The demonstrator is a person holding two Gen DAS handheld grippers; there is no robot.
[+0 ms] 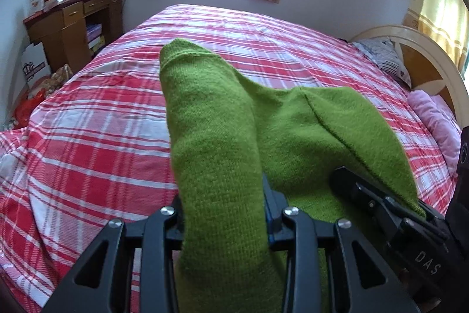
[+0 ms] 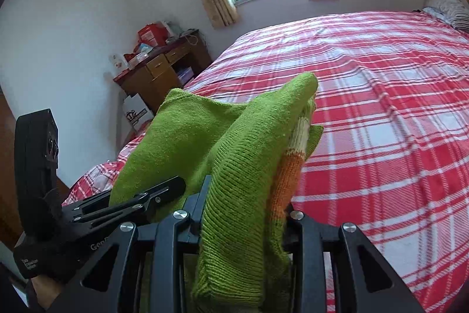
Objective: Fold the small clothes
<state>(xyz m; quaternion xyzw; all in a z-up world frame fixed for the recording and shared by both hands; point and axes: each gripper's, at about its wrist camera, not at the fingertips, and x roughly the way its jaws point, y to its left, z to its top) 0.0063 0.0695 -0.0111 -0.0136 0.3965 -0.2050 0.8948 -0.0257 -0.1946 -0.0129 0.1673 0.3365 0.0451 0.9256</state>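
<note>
Green knit garment [image 1: 222,137] pinched in both grippers, held up over the bed.

Clamped nearest in left gripper [image 1: 224,213] and right gripper [image 2: 240,210], each on a bunched edge with jaws narrow; draped between them, orange and cream stripes showing; beyond, red plaid bedspread [image 1: 96,119] bare. Folding apparently unfinished: not yet laid flat.

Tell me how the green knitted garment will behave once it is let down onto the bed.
Likely floppy: the green knitted garment sags and creases between the left hand-held gripper and the right hand-held gripper. Probably light, since two small pinches carry it. It should not slide much: the coarse knit would likely cling to the red plaid bedcover.
</note>
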